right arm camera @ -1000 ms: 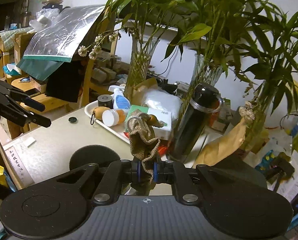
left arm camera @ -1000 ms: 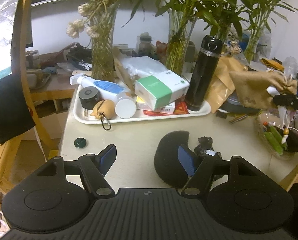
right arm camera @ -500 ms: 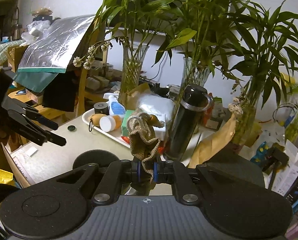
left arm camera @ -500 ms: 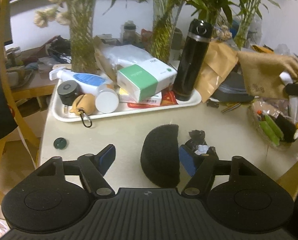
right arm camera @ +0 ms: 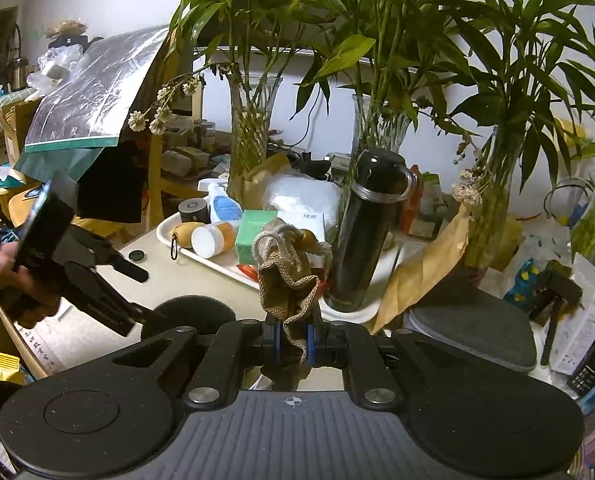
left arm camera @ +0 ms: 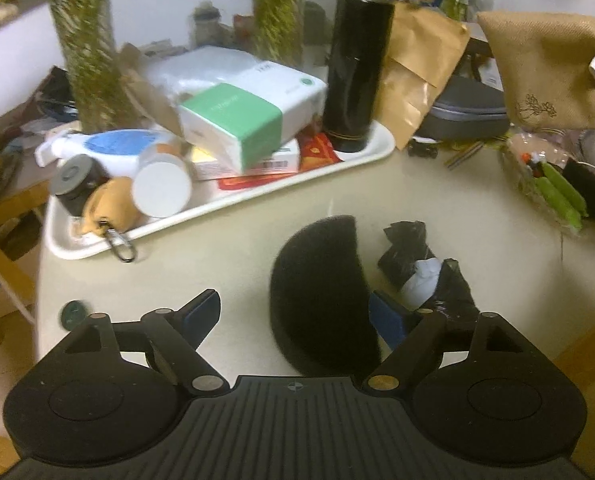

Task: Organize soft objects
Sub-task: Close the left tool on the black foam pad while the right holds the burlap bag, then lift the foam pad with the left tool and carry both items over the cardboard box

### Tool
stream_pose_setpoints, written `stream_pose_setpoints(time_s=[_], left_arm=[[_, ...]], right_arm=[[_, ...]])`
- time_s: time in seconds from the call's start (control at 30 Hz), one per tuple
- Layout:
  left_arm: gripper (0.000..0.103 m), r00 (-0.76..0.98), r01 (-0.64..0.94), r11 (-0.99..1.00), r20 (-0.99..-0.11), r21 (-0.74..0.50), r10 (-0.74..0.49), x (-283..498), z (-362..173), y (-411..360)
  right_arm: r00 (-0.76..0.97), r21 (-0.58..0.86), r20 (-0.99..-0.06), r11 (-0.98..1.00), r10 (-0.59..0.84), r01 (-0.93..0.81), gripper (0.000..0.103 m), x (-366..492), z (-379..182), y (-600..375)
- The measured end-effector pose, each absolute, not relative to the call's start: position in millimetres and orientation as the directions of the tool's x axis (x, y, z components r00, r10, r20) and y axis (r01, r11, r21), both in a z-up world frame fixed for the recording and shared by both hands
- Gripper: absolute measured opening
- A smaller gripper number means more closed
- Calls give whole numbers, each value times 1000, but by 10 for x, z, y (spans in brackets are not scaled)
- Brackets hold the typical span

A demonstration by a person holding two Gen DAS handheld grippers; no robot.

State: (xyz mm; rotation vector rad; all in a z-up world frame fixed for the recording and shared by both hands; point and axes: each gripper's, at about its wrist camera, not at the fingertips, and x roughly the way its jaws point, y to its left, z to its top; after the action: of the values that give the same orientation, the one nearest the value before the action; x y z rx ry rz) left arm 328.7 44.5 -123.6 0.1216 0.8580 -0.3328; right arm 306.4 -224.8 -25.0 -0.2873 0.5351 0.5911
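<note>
Our left gripper (left arm camera: 295, 318) spread around the black foam sponge (left arm camera: 321, 292) on the table (left arm camera: 225, 256), our right gripper (right arm camera: 292, 340) pinching the burlap drawstring pouch (right arm camera: 287, 280) aloft near the tray (left arm camera: 233, 200)

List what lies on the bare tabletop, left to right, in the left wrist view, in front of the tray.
Small dark green disc → black foam pad → crumpled black wrapper with a white scrap → clear dish holding green items.

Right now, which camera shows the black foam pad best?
The left wrist view: the black foam pad lies nearly whole on the table between the open left gripper fingers. The right wrist view shows only its top edge behind the gripper body.
</note>
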Motion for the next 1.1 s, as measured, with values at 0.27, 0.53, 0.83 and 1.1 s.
stream_pose_setpoints(time_s=[0.27,0.53,0.83,1.1], left_arm=[[82,562,389,921,-784,-29,-262,3419,-1403,298],[80,547,379,924,-816,44,-186,3498,-1577,240],[61,562,371,928,-800,17,-210,3470,-1500,283],[60,621,298,954,-756,-18,-209,3380,-1211,437]], right_arm=[[694,-111,-567,794,444,-598,14,3112,-269,-2244],[690,-115,-581,795,432,-595,14,3160,-292,-2231],[690,-118,-588,799,422,-590,14,3173,-310,-2239],[688,-117,-597,804,412,-582,14,3178,-323,-2237]])
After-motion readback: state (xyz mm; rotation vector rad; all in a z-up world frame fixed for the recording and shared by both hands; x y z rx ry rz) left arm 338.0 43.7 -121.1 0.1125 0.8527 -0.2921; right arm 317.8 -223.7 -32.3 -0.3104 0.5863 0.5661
